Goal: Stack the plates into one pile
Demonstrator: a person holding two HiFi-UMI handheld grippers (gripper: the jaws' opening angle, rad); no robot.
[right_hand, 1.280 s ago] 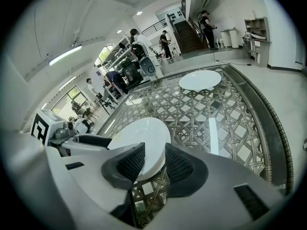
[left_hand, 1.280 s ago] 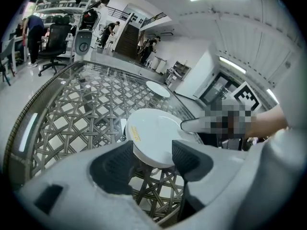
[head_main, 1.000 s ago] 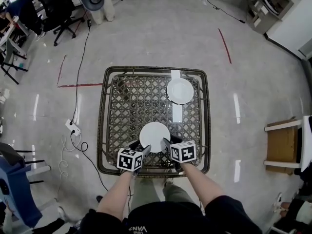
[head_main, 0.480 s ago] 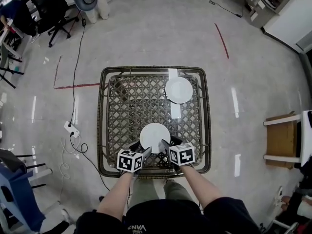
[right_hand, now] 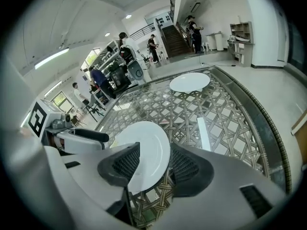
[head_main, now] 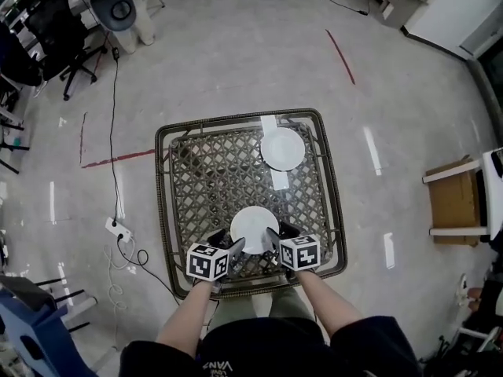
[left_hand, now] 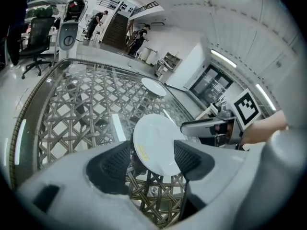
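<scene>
Plates: two, not in one pile | near plate (head_main: 254,228): flat at near edge of table (head_main: 206,181), rim between both grippers' jaws | far plate (head_main: 282,148): well apart, far and slightly right | left gripper (left_hand: 152,153): jaws just opened wide, pads off rim | right gripper (right_hand: 153,163): likewise, nearer the far plate.

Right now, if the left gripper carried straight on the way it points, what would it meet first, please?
The near white plate: its rim sits between the jaws of the left gripper, which have just been opening and stand apart. Depth is hard to judge, though.
</scene>
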